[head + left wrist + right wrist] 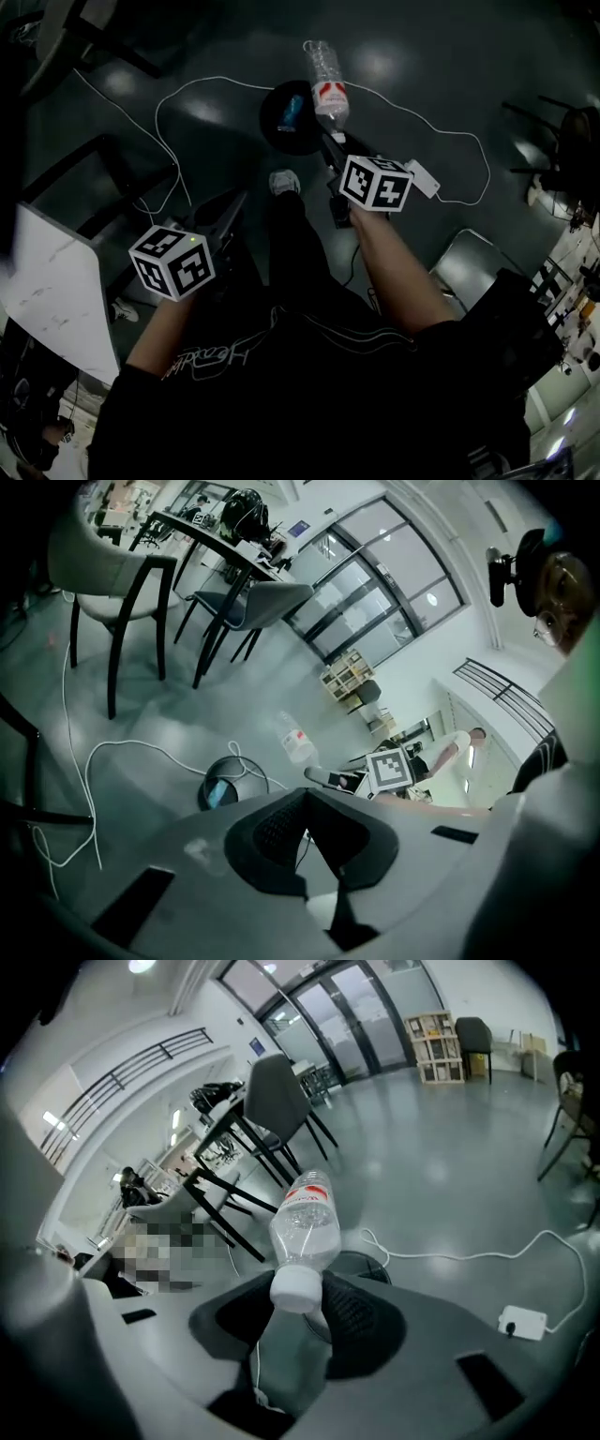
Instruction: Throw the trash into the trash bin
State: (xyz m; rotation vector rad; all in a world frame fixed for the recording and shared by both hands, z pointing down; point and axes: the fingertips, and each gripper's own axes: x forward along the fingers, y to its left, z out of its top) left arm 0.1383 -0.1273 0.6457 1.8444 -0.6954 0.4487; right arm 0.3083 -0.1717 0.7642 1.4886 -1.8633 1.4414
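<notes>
Bottle [326, 75] first: clear plastic, red label, white cap, clamped at the cap end between the jaws of the right gripper [335, 141], its body jutting out past the fingertips. From the head view, the bottle's neck crosses the right rim of the round black trash bin [305, 142] on the dark floor, and a blue item [289, 112] lies inside. The left gripper [236, 202] hangs at lower left, jaws pressed together with nothing between them. A white cable [216, 78] loops over the floor by the bin and runs to a white adapter [422, 178]. A gray chair [258, 602] stands well apart.
</notes>
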